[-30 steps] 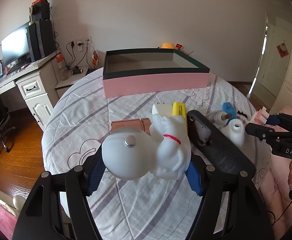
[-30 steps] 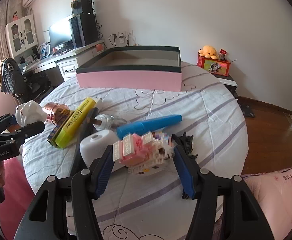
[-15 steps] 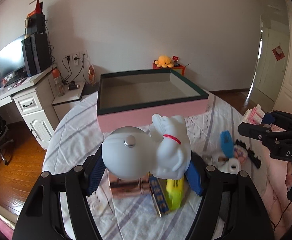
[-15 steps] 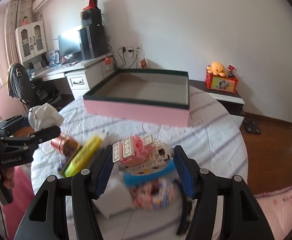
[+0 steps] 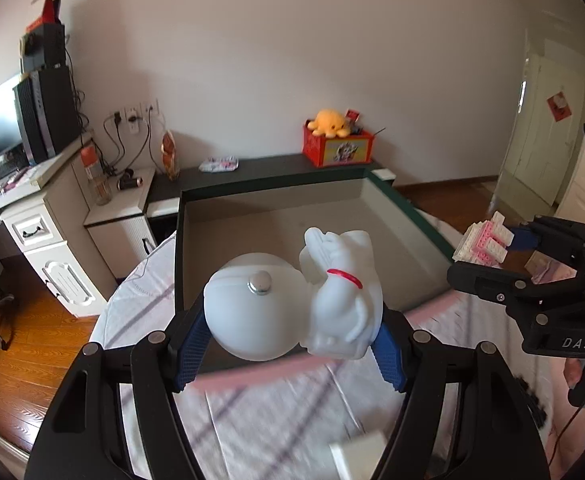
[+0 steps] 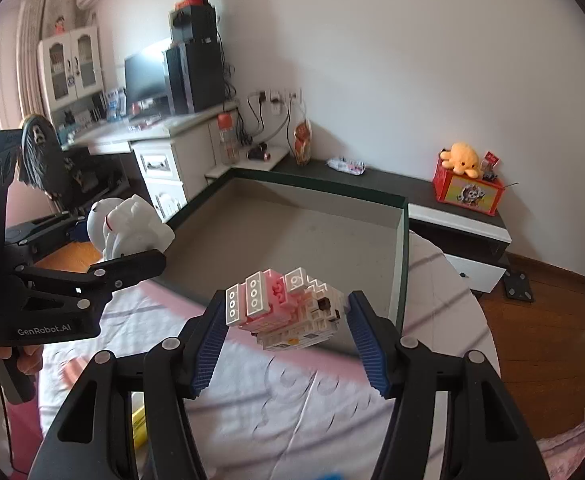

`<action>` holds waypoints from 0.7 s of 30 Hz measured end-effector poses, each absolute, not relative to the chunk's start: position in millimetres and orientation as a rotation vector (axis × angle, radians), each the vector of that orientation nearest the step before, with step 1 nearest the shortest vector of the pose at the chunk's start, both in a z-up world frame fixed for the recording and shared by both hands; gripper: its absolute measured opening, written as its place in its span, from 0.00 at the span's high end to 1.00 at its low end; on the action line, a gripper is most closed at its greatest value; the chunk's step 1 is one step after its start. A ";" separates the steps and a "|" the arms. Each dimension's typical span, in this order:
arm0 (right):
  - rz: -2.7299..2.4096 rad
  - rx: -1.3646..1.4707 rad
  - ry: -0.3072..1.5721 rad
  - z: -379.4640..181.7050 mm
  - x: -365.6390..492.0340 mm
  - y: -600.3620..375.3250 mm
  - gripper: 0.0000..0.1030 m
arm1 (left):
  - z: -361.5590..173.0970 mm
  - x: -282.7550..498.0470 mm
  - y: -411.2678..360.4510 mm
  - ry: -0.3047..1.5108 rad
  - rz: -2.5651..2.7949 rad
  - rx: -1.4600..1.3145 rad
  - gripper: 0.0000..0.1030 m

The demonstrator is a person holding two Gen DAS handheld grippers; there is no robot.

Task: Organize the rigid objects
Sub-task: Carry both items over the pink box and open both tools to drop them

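My left gripper is shut on a white astronaut figure with a red band, held above the near wall of the pink box. My right gripper is shut on a pink and white brick model, held above the box's near wall toward its right corner. The box is open, with a dark green rim and a bare grey floor. The astronaut figure and the left gripper show at the left of the right wrist view; the brick model shows at the right of the left wrist view.
The box sits on a round table with a striped white cloth. A yellow object lies on the cloth at lower left. Behind the box stand a low dark shelf with a red toy box and orange plush, and a white desk.
Both grippers have risen and moved forward with their objects, from over the loose items on the table to the near wall of the pink box. Both grips are unchanged.
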State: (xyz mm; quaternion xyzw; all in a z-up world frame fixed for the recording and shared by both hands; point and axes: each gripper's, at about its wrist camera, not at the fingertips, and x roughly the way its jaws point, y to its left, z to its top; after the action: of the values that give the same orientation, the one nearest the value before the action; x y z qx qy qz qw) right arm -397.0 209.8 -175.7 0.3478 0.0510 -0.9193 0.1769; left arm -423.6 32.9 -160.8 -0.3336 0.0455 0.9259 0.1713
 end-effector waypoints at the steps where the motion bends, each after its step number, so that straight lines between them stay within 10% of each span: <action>1: -2.593 1.005 0.155 -177.9 -408.6 207.3 0.41 | -164.0 -433.8 33.2 0.130 2.621 -0.965 0.31; 21: -2.511 1.348 0.234 -237.1 -552.1 209.0 0.41 | -220.3 -507.9 47.2 0.397 2.651 -1.185 0.30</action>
State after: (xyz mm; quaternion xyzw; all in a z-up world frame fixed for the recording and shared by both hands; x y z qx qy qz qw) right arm -552.1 209.0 -237.1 0.4666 0.0809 -0.8694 0.1407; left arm -507.9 47.2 -220.3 -0.4021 0.1348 0.8995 0.1050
